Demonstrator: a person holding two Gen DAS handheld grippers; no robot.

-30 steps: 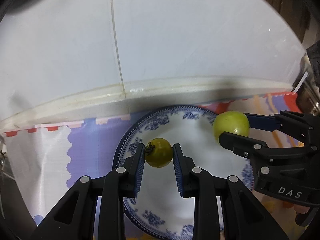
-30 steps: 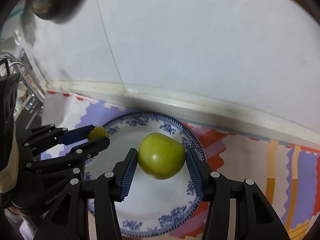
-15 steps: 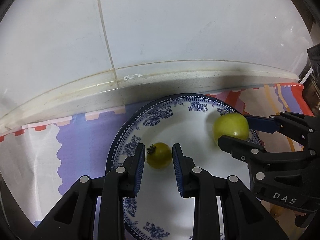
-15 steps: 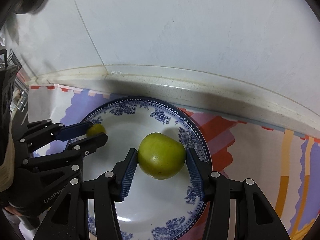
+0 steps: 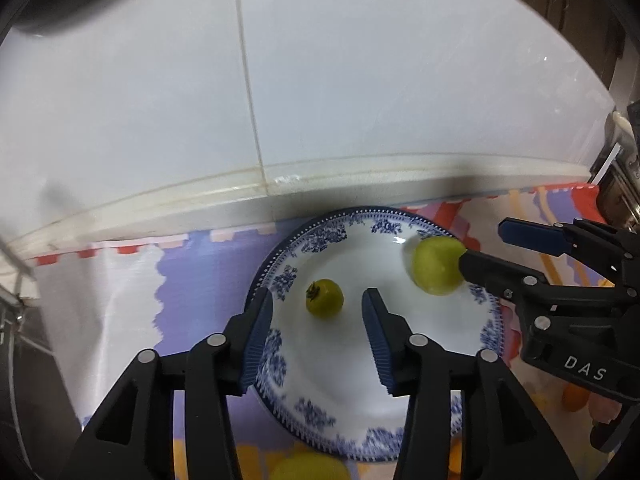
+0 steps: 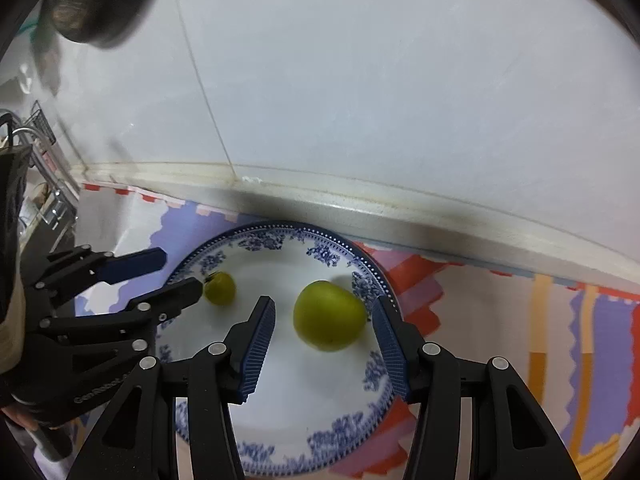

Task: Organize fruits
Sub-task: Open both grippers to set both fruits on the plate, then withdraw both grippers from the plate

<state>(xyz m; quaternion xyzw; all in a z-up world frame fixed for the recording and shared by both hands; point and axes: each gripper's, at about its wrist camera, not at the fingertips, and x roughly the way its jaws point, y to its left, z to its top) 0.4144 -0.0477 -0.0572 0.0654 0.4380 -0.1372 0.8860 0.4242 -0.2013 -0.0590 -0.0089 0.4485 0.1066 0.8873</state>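
Where your left gripper point(image 5: 318, 312) pinched the small green fruit point(image 5: 325, 297) a second ago, its jaws have just been opening and now stand clear of it on both sides; the fruit lies loose on the blue-and-white plate point(image 5: 280, 364), between the pads but touching neither. Your right gripper point(image 6: 324, 320) has also let go: the larger green fruit point(image 6: 329, 315), clamped between its pads half a second ago, now sits on the plate with a clear gap to the left pad and only a thin sliver of space at the right one, so those fingers are slightly parted and hold nothing. Both fruits rest on the far half of the plate, the small one to the left and the large one to the right, well apart from each other.

Around the plate you have a patterned mat point(image 6: 480, 320) in purple, red, orange and white. Beyond it runs a pale ledge under a white tiled wall point(image 5: 360, 80). From the left wrist view, another yellowish fruit point(image 5: 308, 468) lies blurred at the near edge of the mat, just in front of the plate. At the far left of the right wrist view stands a metal wire rack point(image 6: 36, 136). Each gripper's fingers reach over the plate's rim from opposite sides.
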